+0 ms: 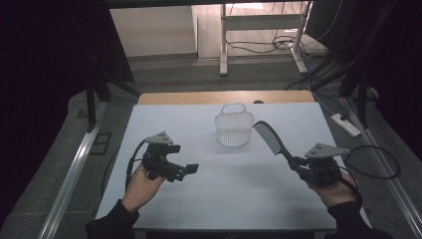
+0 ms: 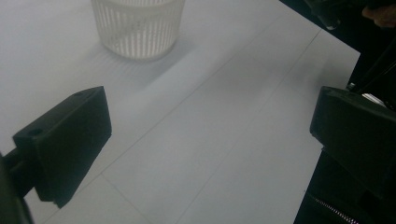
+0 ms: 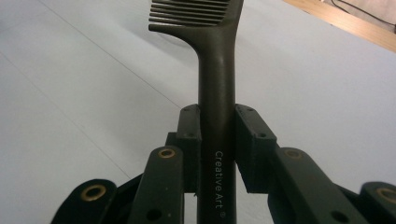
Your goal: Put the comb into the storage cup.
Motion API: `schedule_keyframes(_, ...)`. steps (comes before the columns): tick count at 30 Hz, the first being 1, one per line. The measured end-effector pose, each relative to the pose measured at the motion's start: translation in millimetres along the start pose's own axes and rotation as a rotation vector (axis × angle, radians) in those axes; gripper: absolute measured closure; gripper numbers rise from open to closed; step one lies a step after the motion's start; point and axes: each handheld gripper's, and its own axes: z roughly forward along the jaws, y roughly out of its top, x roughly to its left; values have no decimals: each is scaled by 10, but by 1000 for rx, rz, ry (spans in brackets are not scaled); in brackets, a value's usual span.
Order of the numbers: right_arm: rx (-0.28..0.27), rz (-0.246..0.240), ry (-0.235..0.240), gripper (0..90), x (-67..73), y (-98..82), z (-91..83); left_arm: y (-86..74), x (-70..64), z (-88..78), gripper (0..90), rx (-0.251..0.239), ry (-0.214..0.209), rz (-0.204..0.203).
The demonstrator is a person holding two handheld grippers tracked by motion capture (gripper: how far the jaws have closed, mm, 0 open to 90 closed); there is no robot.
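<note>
A black comb (image 1: 271,138) is held by its handle in my right gripper (image 1: 297,164), raised over the right side of the white table (image 1: 164,119), teeth end pointing up and left toward the basket. In the right gripper view the comb handle (image 3: 216,98) runs up between both pads, which press on it. A small white slatted basket (image 1: 234,126) with a handle stands upright at the table's middle back; the basket (image 2: 137,25) also sits at the top of the left gripper view. My left gripper (image 1: 188,170) hovers over the left side of the table, open, with nothing between its jaws.
The wooden table edge (image 1: 224,96) runs along the back. A metal rail (image 1: 69,174) flanks the left side, and cables and a power strip (image 1: 346,124) lie on the floor to the right. A white frame (image 1: 261,22) stands behind.
</note>
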Motion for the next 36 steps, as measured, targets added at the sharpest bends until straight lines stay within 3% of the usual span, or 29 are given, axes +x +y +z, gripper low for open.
schedule_keyframes(10, -17, -19, 18, 727, 90, 44, 22, 157, -41, 108, 0, -13, -19, 14)
schedule_keyframes(20, -39, -55, 53, 727, 267, 117, 78, 136, -58, 164, 0, -17, -28, 3)
schedule_keyframes(28, -50, -99, 86, 727, 456, 180, 142, 148, -59, 167, 0, -31, -55, -38)
schedule_keyframes(36, -65, -111, 121, 726, 597, 213, 198, 191, -110, 196, 0, -24, -61, -26)
